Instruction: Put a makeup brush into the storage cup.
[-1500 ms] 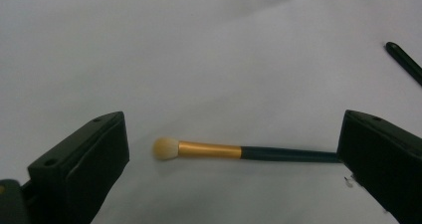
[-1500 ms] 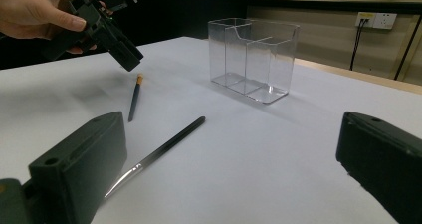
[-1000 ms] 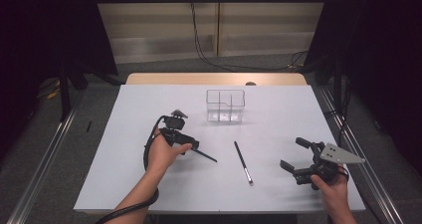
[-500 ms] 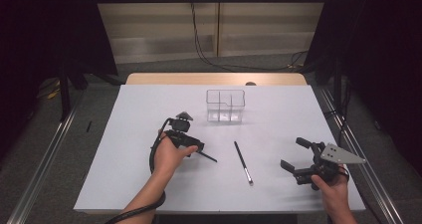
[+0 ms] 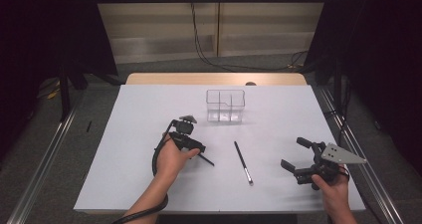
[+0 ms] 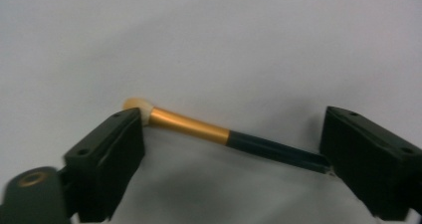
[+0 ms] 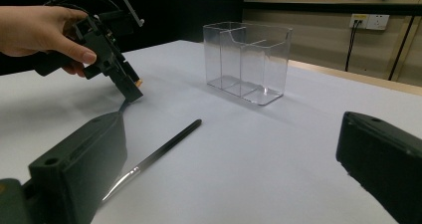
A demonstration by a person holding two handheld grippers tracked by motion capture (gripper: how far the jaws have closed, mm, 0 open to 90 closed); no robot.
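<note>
One clear plastic organiser box [image 5: 226,105] stands upright toward the far middle of the white table [image 5: 129,114], and we can see three compartments inside it, divided by clear walls; through those walls we see nothing in any of them. From the right gripper view the same box [image 7: 247,61] sits well beyond the jaws, again see-through.

Down at the left gripper [image 6: 231,149], we are looking along its two black jaws at a small brush with a gold ferrule, dark handle and pale tip [image 6: 219,134] lying flat on the table between them. The jaws are spread, each near one end of the brush; they have just been closing in around it, and we can't see the pads pressing on it. In the high view the brush's dark handle [image 5: 206,159] pokes out to the right from under the left gripper [image 5: 191,145].

A second, long thin black brush with a silvery end [image 5: 243,163] lies on the table between the two hands, touching neither gripper.

Over on the right, the right gripper [image 5: 294,155] hovers near the table's right edge with its jaws spread wide on nothing.

Compared with a second ago, we see the left hand [image 5: 171,159] has edged toward the right and a little nearer the box; the right hand, the box and the long brush sit where they were.
</note>
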